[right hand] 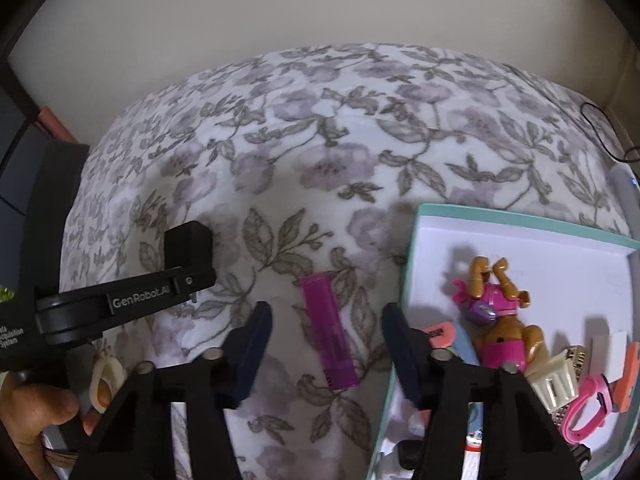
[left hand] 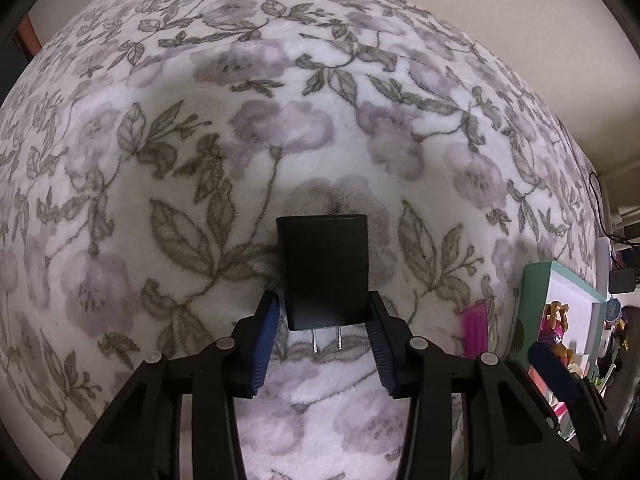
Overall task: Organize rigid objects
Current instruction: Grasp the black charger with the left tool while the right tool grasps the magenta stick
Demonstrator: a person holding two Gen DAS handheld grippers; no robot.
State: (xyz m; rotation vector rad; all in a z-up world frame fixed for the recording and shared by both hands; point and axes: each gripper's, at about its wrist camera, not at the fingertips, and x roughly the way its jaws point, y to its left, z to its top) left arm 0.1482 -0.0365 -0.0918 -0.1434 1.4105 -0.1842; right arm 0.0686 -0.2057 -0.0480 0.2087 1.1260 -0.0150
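The black plug adapter (left hand: 324,268) lies on the floral blanket (left hand: 160,120), prongs pointing back toward the camera, and the left gripper (left hand: 324,320) has its blue pads pressed to the adapter's two flanks near the prong end. That looks like a real pinch, though a low one, so the person would do well to lift straight up and slowly, since the body could pivot between the pads if swung.

Over on the right wrist view, the purple tube (right hand: 330,330) lies lengthwise on the blanket between the fingers of the right gripper (right hand: 326,340). Those jaws stand apart from it with clear gaps on both sides; nothing is held there. Before closing, the sound move is to centre the tube between the pads and come down a little, so they meet its sides and not its rounded top.

Just right of the tube sits the teal-rimmed box (right hand: 520,222), already holding a toy dog figure (right hand: 496,316), a pink strap (right hand: 588,408) and other small pieces. That is the likely home for both items. The open white floor at the far end looks like the easiest drop spot.

The left hand (right hand: 36,420) is visible at the edge, wrapped around its handle.
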